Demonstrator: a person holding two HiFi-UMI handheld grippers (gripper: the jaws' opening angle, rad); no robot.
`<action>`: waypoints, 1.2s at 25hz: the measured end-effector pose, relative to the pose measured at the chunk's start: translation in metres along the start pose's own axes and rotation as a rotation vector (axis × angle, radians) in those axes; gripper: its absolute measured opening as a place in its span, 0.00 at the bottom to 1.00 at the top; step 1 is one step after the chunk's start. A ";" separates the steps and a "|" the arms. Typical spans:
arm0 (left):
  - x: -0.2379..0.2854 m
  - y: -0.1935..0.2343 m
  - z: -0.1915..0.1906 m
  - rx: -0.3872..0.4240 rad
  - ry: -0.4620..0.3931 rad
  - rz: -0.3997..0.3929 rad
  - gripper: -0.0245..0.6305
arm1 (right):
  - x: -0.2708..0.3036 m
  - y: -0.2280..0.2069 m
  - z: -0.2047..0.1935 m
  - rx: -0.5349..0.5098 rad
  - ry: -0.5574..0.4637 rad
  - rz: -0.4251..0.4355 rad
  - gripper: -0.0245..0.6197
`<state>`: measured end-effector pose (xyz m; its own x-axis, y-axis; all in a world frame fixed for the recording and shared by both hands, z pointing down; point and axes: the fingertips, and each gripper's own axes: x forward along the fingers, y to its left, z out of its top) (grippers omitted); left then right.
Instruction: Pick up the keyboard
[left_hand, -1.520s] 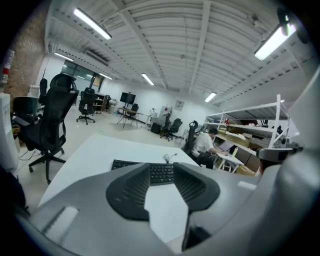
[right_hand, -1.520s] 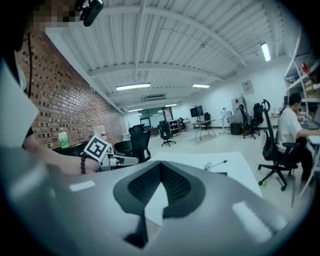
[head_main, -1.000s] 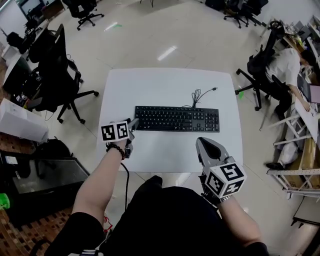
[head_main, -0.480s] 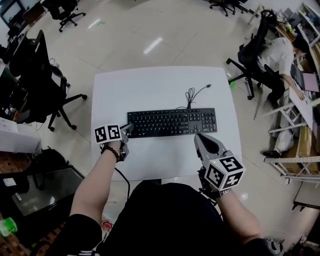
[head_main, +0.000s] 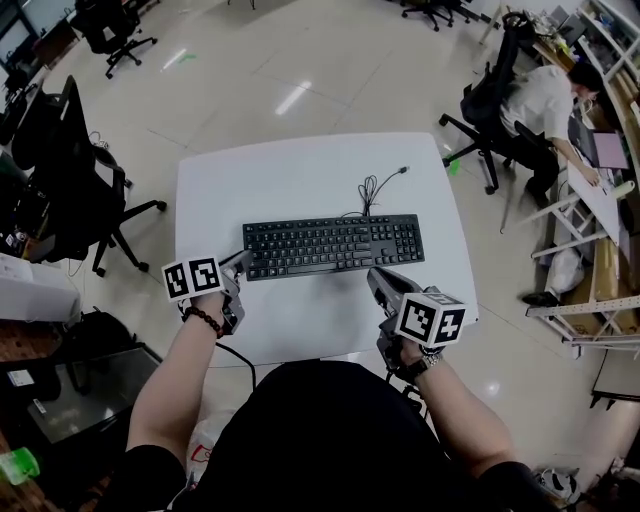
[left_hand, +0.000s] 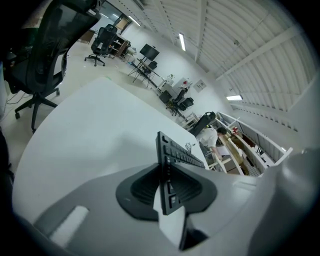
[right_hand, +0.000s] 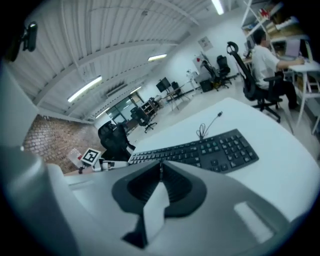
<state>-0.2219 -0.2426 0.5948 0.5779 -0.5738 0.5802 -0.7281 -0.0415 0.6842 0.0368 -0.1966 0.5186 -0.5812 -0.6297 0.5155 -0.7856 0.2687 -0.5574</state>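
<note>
Right tongs (head_main: 378, 280) have dropped nearer the keyboard (head_main: 330, 245), pressed together and empty. Left tongs (head_main: 240, 265) have just been closing and now pinch its left end.

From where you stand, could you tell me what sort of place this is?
Probably an open-plan office: black swivel chairs, a keyboard on a white table, and a person seated at a desk.

Glossy pale floor (head_main: 330, 60), black office chairs (head_main: 60, 170), brick wall (right_hand: 50, 137), strip lights (right_hand: 85, 89) on ribbed ceiling (right_hand: 125, 30).
</note>
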 end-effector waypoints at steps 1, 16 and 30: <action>-0.004 -0.006 0.001 0.004 -0.001 -0.005 0.15 | 0.002 -0.005 -0.004 0.042 0.005 0.003 0.10; -0.026 -0.055 0.008 0.063 0.008 -0.009 0.14 | 0.046 -0.087 -0.044 0.676 -0.108 0.055 0.35; -0.025 -0.057 0.010 0.059 0.015 -0.008 0.14 | 0.078 -0.117 -0.025 0.835 -0.267 0.124 0.37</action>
<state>-0.1990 -0.2342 0.5365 0.5890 -0.5606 0.5820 -0.7439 -0.0948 0.6615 0.0784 -0.2595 0.6403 -0.5009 -0.8086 0.3086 -0.2479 -0.2075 -0.9463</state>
